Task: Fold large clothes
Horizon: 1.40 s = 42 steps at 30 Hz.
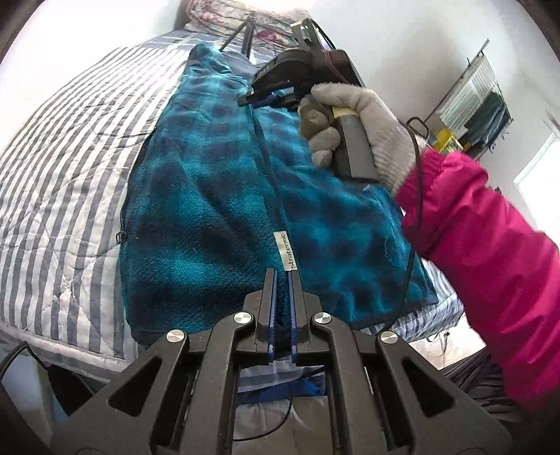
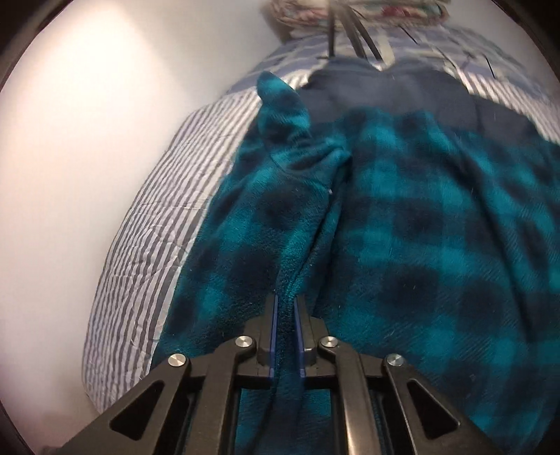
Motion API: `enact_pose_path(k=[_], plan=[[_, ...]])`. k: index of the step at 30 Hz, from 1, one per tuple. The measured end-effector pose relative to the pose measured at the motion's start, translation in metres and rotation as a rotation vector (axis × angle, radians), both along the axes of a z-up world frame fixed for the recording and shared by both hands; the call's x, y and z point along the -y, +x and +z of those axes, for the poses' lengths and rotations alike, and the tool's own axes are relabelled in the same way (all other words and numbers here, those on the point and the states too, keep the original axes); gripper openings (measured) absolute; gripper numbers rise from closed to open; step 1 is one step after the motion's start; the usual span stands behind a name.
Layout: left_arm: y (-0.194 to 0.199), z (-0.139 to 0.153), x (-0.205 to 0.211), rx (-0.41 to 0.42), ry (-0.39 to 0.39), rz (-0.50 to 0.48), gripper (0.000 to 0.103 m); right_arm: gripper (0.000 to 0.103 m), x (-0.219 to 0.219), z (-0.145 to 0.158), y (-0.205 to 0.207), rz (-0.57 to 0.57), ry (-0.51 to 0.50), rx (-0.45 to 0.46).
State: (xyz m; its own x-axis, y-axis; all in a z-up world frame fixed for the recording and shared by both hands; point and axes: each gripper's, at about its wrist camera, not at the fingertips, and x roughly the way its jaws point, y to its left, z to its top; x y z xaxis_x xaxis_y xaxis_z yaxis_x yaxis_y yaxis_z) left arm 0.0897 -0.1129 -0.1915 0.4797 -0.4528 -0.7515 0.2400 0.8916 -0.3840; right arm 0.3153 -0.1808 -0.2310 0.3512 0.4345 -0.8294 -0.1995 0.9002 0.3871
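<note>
A teal and navy plaid fleece jacket (image 1: 210, 196) lies lengthwise on a striped bed quilt (image 1: 70, 168), folded along its middle, with a grey label (image 1: 285, 250) near its hem. My left gripper (image 1: 281, 276) is shut on the jacket's near hem edge by the label. My right gripper (image 1: 250, 98), held by a grey-gloved hand (image 1: 367, 126), is at the jacket's far end. In the right wrist view my right gripper (image 2: 285, 301) is shut on a ridge of the fleece (image 2: 402, 227); a sleeve tip (image 2: 280, 101) sticks up at the far left.
A dark tripod (image 1: 241, 31) and folded patterned bedding (image 1: 224, 14) sit at the head of the bed. A white wall (image 2: 87, 140) runs along the bed's left side. A pink-sleeved arm (image 1: 490, 262) crosses at right. A clothes rack (image 1: 476, 105) stands far right.
</note>
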Motion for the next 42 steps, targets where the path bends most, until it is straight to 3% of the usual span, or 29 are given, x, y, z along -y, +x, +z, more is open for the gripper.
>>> enact_pose_path(k=[4, 7, 9, 10, 11, 17, 22, 26, 31, 35, 40, 42], plan=[[0.003, -0.018, 0.012, -0.031, 0.04, -0.013, 0.003, 0.004, 0.011, -0.006, 0.0, -0.016, -0.022, -0.01], [0.006, -0.028, 0.02, -0.046, 0.065, -0.044, 0.003, 0.006, 0.004, -0.013, -0.003, -0.008, -0.097, 0.014], [0.005, -0.029, 0.021, -0.039, 0.066, -0.056, 0.003, 0.013, -0.001, -0.005, -0.01, -0.01, -0.151, 0.043], [0.003, -0.029, 0.02, -0.037, 0.06, -0.061, 0.003, 0.023, -0.002, 0.002, -0.015, -0.017, -0.174, 0.07], [0.001, -0.028, 0.019, -0.032, 0.052, -0.07, 0.003, 0.023, 0.0, 0.011, -0.022, -0.025, -0.174, 0.107], [-0.014, -0.017, 0.007, -0.019, 0.016, -0.09, 0.003, 0.023, -0.006, 0.039, -0.072, 0.088, 0.033, 0.149], [-0.033, 0.02, -0.02, 0.042, -0.023, -0.059, 0.003, 0.023, -0.031, 0.027, -0.125, 0.183, 0.034, 0.128], [-0.023, 0.03, -0.053, 0.067, 0.044, 0.024, 0.003, 0.023, -0.032, 0.011, -0.169, 0.233, 0.021, 0.061], [0.003, 0.001, -0.076, -0.012, 0.034, 0.048, 0.003, 0.023, -0.024, 0.0, -0.196, 0.224, -0.038, 0.048], [0.007, -0.046, -0.071, -0.092, 0.098, 0.035, 0.004, 0.023, -0.023, -0.005, -0.207, 0.202, -0.06, 0.05], [-0.001, -0.038, -0.063, -0.045, 0.151, 0.015, 0.004, 0.023, -0.034, -0.007, -0.22, 0.27, -0.19, 0.106], [0.001, -0.026, -0.063, -0.038, 0.132, 0.025, 0.004, 0.023, -0.032, 0.0, -0.219, 0.254, -0.179, 0.09]])
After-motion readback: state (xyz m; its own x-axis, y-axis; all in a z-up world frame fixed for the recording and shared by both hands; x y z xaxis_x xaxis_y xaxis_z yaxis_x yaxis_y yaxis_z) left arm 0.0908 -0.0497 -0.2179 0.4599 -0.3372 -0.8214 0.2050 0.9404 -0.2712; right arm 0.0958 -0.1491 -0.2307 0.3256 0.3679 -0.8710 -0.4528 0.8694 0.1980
